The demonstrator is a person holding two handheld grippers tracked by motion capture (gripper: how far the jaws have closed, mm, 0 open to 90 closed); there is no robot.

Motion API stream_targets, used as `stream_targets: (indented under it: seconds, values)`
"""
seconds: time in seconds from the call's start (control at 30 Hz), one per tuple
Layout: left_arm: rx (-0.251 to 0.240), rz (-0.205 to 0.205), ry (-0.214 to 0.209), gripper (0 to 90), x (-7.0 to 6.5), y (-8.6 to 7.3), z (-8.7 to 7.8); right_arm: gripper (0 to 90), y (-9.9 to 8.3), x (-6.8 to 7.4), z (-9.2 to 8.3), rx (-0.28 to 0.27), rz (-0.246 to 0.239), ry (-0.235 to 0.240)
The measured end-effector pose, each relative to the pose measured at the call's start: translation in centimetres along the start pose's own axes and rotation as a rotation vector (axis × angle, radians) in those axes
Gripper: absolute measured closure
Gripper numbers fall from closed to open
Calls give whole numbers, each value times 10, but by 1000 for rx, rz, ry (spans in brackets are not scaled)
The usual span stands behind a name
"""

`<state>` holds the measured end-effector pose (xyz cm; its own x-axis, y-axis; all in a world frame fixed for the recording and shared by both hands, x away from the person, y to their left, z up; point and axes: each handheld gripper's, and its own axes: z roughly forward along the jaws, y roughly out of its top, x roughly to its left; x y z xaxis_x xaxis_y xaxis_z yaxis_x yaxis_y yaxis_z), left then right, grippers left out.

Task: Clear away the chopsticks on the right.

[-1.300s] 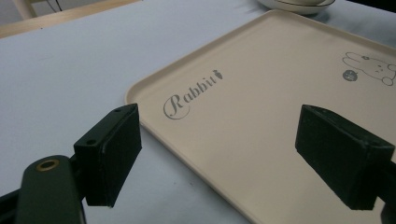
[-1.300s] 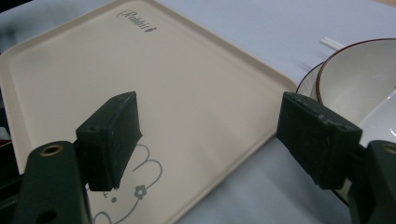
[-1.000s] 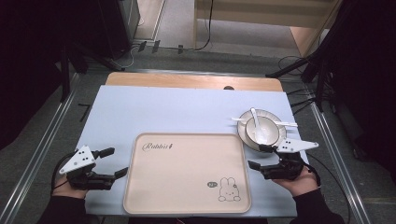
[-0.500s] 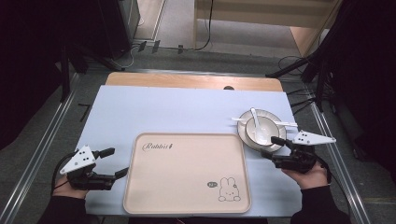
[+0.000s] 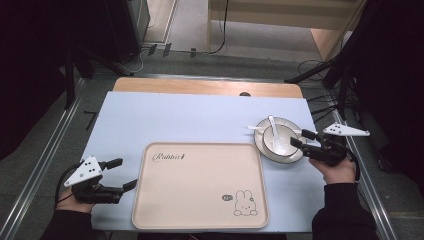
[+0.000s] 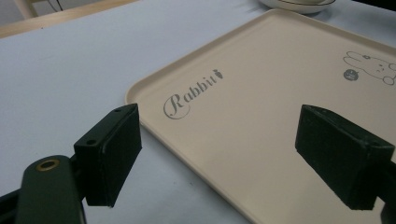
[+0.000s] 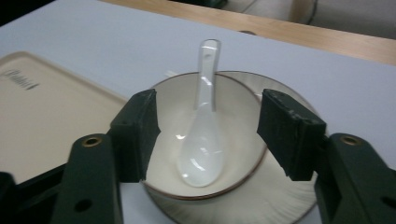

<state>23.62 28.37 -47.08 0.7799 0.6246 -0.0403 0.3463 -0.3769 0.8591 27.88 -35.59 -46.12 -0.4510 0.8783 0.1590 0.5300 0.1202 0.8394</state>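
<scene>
The beige tray (image 5: 200, 187) carries the word "Rabbit" in grey script near one corner, with a small carrot mark right after it. Near the diagonally opposite corner stands a line-drawn rabbit (image 5: 245, 204), and just beside it a small dark round badge (image 5: 226, 197) whose characters are too small to read.

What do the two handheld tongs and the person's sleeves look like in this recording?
Both are black two-jaw tools. The left tongs and right tongs each carry a pale three-cornered plate on top. Up close the jaws are blocky, dark rectangular pads on arms with a brass-coloured rivet hole. A dark cable loops from the left tool. The person wears dark sleeves.
</scene>
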Motion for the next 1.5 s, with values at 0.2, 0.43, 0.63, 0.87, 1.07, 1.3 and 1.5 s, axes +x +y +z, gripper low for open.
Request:
stream_targets:
  seconds: [0.2,0.43,0.63,0.87,1.07,1.3,1.5]
  values:
    - [1,1,1,150,0,0,0,685,4,-25,8,1,76,-68]
    - [1,2,-2,150,0,0,0,900,4,-53,30,61,124,-100]
    - [1,4,-2,150,0,0,1,900,2,-71,59,129,133,-121]
    - [1,4,-2,150,0,0,1,900,-2,-79,74,202,159,-121]
    - [1,0,2,150,0,0,0,900,-6,-81,71,243,148,-106]
    - [4,6,-2,150,-1,0,0,900,-12,-77,63,287,126,-79]
    - [9,4,-1,150,-1,-1,1,886,-16,-71,57,299,117,-46]
